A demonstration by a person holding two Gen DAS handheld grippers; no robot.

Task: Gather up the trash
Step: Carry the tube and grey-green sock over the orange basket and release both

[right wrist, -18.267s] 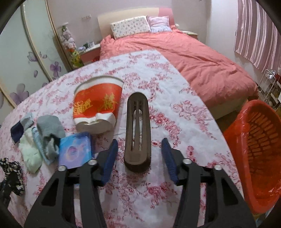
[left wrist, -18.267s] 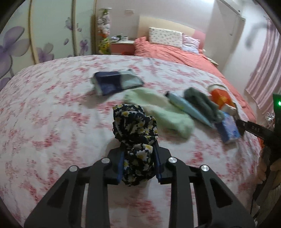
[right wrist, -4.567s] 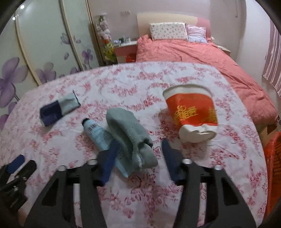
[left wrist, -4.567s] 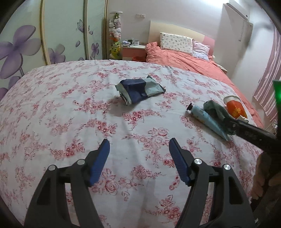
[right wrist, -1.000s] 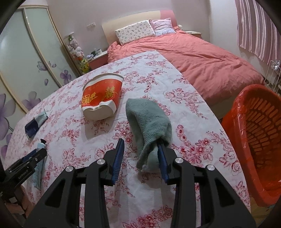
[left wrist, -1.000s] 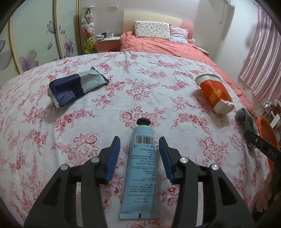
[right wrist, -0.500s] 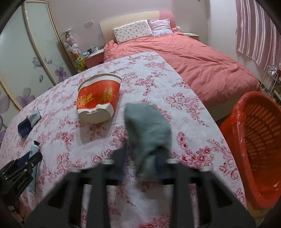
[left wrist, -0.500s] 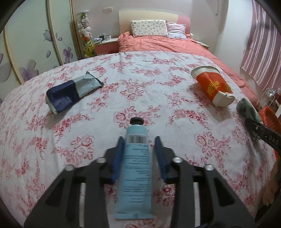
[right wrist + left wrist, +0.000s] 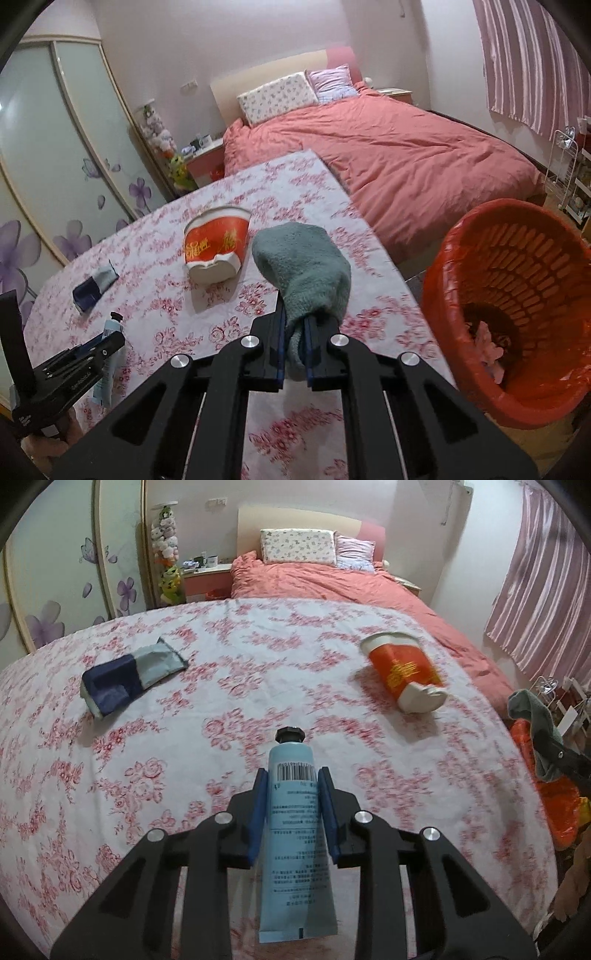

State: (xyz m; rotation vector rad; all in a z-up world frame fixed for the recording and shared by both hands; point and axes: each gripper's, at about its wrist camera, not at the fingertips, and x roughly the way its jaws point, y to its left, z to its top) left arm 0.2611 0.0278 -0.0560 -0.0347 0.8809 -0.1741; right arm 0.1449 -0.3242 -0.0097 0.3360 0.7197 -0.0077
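From the left wrist camera, the left gripper (image 9: 291, 805) is squeezed tight on a blue tube (image 9: 293, 819); the tube sticks out toward 12 o'clock with its black cap on top, above the flowery bedspread (image 9: 229, 686). A red paper cup (image 9: 404, 672) lies on its side at 2 o'clock, and a blue and grey packet (image 9: 129, 674) lies at 10 o'clock. From the right wrist camera, the right gripper (image 9: 295, 332) is pinched hard on a green fuzzy sock (image 9: 306, 273), held up off the bedspread. The red basket (image 9: 517, 295) waits at 3 o'clock, just past the bed edge, with a little trash already in the bottom. So both things look picked up, and the carrying step is on. I think next each hand must swing over the basket's open top, then let go. The cup and packet are not yet picked up.
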